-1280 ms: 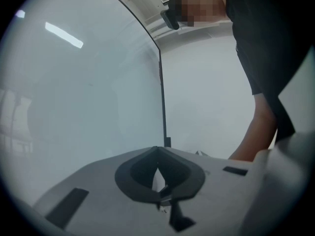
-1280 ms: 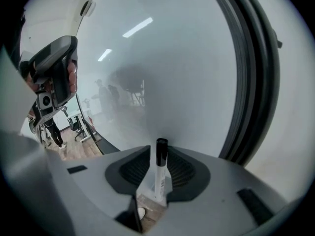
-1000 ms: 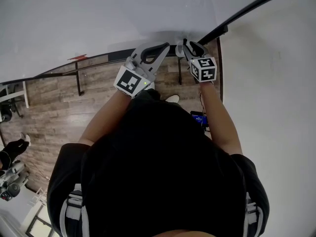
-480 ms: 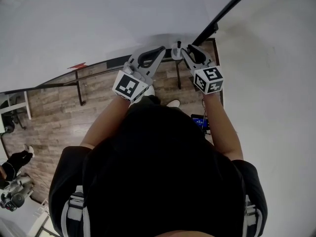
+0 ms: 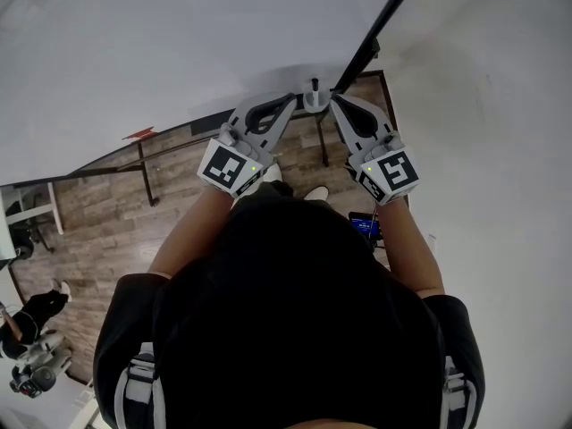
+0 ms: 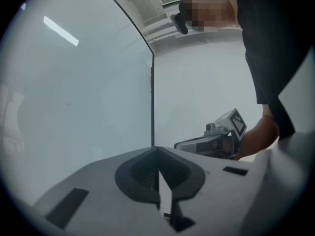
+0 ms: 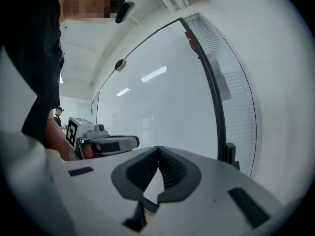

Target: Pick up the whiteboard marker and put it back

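Much floor (image 5: 107, 204) lay hidden under the person's torso (image 5: 295, 329); left gripper (image 5: 293, 99), pressed together, and right gripper (image 5: 335, 102), closing emptily, pointed level.

The whiteboard (image 5: 161, 52) is smooth and glossy and throws back the ceiling lights; its frame (image 5: 380, 25) is dark and matt. The floor (image 5: 98, 204) is grainy wood plank. The left gripper (image 6: 156, 149) is matt grey plastic.

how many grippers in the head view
2: the left gripper at top centre, and the right gripper just right of it, its jaws closing on nothing; none seem hidden.
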Tool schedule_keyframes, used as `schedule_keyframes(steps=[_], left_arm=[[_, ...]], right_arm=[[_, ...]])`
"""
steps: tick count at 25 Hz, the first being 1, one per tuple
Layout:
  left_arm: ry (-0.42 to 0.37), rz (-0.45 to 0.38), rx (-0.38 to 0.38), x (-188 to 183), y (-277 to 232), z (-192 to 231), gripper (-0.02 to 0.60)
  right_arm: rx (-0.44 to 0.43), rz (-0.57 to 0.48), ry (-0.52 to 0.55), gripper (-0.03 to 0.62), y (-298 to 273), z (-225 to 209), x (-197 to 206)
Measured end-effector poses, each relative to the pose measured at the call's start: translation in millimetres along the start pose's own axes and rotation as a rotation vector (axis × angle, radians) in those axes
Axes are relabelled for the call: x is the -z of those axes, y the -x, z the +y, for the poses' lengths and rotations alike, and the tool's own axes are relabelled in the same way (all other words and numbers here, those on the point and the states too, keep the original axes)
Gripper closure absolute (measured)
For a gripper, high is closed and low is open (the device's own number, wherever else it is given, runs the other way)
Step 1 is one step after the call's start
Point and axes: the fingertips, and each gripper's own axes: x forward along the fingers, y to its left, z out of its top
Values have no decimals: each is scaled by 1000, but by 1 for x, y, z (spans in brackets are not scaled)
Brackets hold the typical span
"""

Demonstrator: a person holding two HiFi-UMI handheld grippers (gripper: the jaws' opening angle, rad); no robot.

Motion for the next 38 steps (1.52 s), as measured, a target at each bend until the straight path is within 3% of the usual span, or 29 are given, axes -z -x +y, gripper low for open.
schedule_keyframes(steps=[8,31,38], left_arm=[[-7,1,10,-6,2,-9,577],[-29,-11,36,-15,0,-18,577],[-47,27,18,-18,-1,-18,577]], right_arm=[[-31,-39,70,592,9,20,-20],[12,-46,49,594,16,16,-24],[9,-43,42,593,18,17,-23]])
